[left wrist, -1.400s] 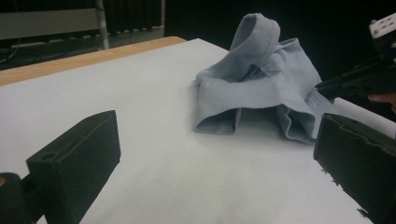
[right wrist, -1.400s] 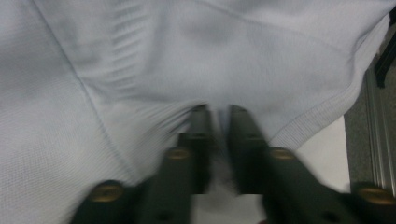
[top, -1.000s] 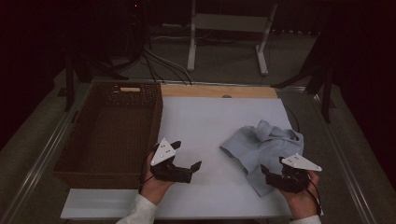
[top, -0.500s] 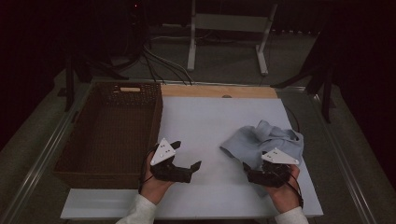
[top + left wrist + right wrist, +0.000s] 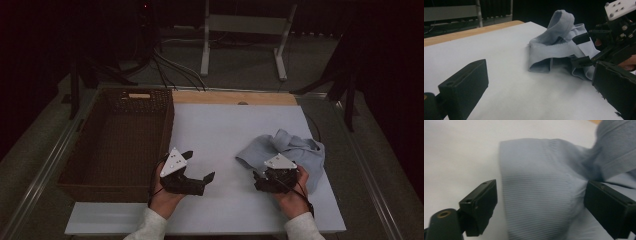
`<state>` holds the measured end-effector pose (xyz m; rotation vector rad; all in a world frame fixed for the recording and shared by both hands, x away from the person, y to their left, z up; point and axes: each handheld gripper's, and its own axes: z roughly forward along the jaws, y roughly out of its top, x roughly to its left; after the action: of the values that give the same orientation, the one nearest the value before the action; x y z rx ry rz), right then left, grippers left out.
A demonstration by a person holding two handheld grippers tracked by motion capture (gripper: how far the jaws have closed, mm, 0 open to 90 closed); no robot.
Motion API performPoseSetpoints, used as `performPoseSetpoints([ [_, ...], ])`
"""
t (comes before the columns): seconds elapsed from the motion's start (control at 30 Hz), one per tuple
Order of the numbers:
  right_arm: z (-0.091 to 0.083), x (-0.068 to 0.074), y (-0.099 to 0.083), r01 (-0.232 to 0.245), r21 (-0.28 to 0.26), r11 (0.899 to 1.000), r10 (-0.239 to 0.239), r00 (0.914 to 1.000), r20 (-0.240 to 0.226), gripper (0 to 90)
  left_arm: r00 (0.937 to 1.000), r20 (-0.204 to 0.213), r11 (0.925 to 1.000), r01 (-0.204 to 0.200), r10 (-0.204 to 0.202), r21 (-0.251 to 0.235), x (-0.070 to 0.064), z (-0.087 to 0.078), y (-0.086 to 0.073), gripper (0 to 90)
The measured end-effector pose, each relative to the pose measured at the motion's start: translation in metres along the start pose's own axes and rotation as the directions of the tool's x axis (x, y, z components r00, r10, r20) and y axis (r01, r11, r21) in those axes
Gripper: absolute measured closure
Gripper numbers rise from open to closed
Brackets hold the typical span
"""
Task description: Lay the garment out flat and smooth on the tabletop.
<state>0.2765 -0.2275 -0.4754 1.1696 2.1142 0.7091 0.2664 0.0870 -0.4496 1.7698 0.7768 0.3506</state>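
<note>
Where the white table top (image 5: 225, 135) filled the middle of the high view, one crumpled pale blue ribbed garment (image 5: 295, 152) lay at centre right of the frame, bunched, with a folded hem standing up at its top. Its kind could not be told more closely.

Right gripper (image 5: 261, 181): lower right of centre in the high view, held in a hand (image 5: 292, 192) with a white sleeve cuff below it, grey three-cornered plate on top. Jaws stood spread wide; in the right gripper view the cloth (image 5: 541, 187) lay between them, one black jaw at lower left over bare table, the other at right edge against the fabric. Whether either jaw pressed the cloth could not be told.

Left gripper (image 5: 200, 167): lower centre-left of the high view, just beside the basket's near right corner, held in the other hand (image 5: 162, 197). Jaws spread apart, nothing between them but bare table; the cloth (image 5: 559, 50) sat well beyond, at upper right of the left gripper view, with the right gripper (image 5: 580, 50) at its far side.

Brown wicker basket (image 5: 75, 170): left of the frame, touching the table top's left edge, rectangular.

Wooden strip (image 5: 235, 97): along the table top's far edge.
</note>
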Motion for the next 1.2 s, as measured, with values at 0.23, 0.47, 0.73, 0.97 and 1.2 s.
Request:
performPoseSetpoints([
  [0.23, 0.002, -0.012, -0.004, -0.04, 0.026, 0.999, 0.038, 0.9977, 0.057, 46.4, 1.0, 0.0, 1.0, -0.002, 0.002, -0.003, 0.0, 0.0, 0.001, 1.1],
  [0.47, -0.003, -0.021, -0.005, -0.085, 0.024, 0.996, 0.084, 0.9959, 0.031, 73.2, 1.0, 0.004, 1.0, -0.002, 0.002, 0.0, -0.001, 0.001, 0.0, 1.1],
  [0.73, -0.006, -0.021, -0.003, -0.08, 0.022, 0.997, 0.08, 0.9966, 0.022, 77.8, 1.0, 0.003, 1.0, 0.0, 0.0, -0.002, -0.001, 0.001, 0.0, 1.1],
  [0.97, -0.011, -0.018, -0.001, -0.078, -0.005, 0.997, 0.078, 0.9967, -0.024, 78.0, 1.0, 0.004, 1.0, -0.004, 0.004, 0.001, -0.002, 0.001, 0.0, 1.1],
  [1.2, -0.016, -0.011, 0.002, -0.053, -0.03, 0.998, 0.05, 0.9954, -0.082, 78.0, 1.0, 0.004, 1.0, -0.003, 0.003, 0.0, -0.002, 0.001, 0.0, 1.1],
])
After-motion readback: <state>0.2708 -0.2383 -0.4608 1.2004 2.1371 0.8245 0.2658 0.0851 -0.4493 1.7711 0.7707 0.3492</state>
